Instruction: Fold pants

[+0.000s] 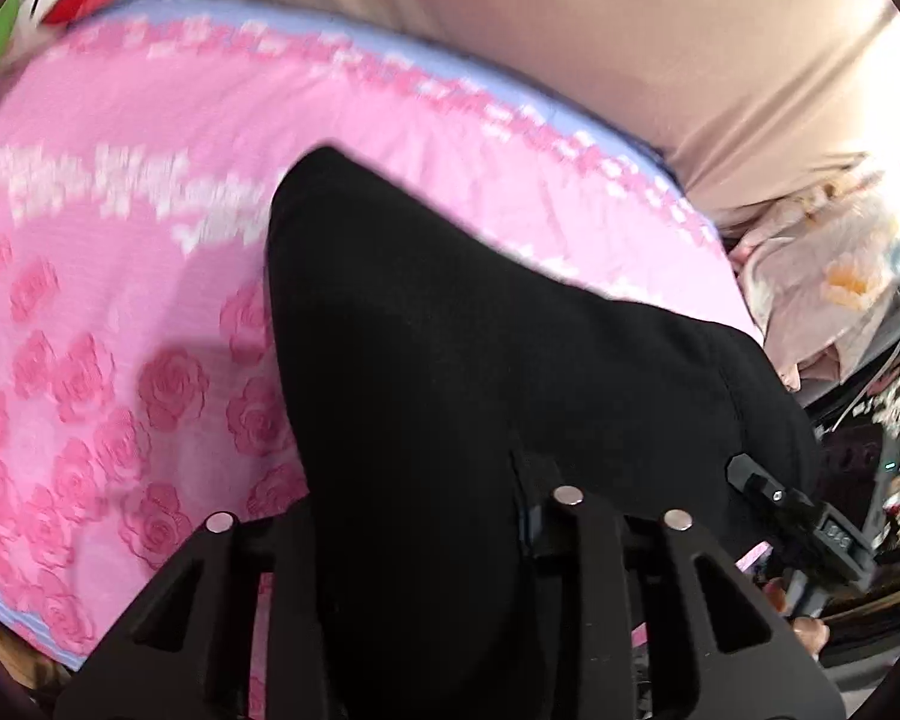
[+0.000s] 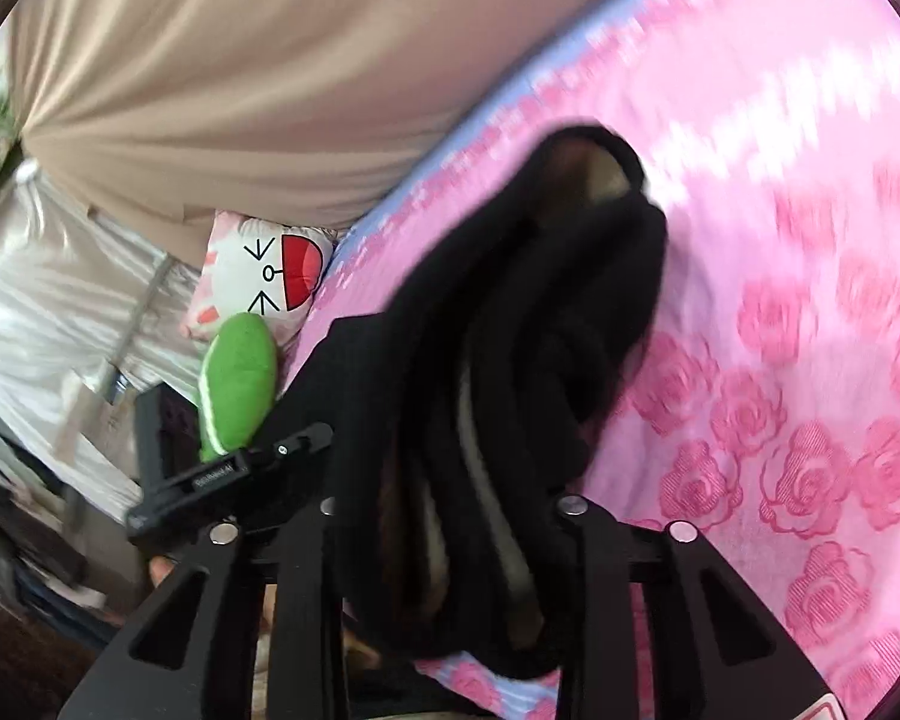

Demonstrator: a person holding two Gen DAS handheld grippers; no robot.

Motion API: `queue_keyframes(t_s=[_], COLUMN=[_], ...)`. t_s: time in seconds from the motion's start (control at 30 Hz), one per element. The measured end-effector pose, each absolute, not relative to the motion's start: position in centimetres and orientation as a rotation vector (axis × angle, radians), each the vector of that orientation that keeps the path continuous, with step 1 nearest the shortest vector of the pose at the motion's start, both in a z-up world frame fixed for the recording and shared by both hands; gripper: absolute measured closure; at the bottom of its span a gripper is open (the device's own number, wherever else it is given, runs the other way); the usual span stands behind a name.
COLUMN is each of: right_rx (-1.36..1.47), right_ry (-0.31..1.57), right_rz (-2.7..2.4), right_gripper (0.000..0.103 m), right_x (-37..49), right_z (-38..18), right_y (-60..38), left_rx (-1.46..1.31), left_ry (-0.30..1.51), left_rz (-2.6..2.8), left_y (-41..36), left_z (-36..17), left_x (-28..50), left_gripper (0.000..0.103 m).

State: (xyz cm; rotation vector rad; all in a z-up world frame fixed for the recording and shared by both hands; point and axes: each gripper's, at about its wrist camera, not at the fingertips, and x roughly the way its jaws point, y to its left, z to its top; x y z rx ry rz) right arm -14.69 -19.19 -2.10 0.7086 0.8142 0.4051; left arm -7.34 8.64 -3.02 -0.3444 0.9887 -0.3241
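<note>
soft black pants [image 1: 480,360] bunched, rose-patterned pink bedspread [image 1: 120,300]

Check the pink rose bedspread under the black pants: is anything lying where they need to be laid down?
Nothing visible does. Both grippers, left and right, already hold the black pants, and the pink rose bedspread beside them shows bare. The green plush toy sits off the bedspread's edge, clear of the pants.

A pink rose-patterned bedspread [image 1: 120,252] covers the bed, with a beige curtain [image 2: 222,78] hanging behind it.
</note>
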Motion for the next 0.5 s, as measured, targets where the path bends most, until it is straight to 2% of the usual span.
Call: queue_keyframes(t_s=[0.5], right_rx=[0.497], right_ry=[0.500], right_rz=[0.422], right_gripper=[0.076], right_x=[-16.2], right_z=[11.2], right_y=[-18.0], left_rx=[-0.186], left_ry=[0.638], left_rz=[-0.378], left_y=[6.5], left_z=[10.4], left_x=[-9.0], left_gripper=[0.076])
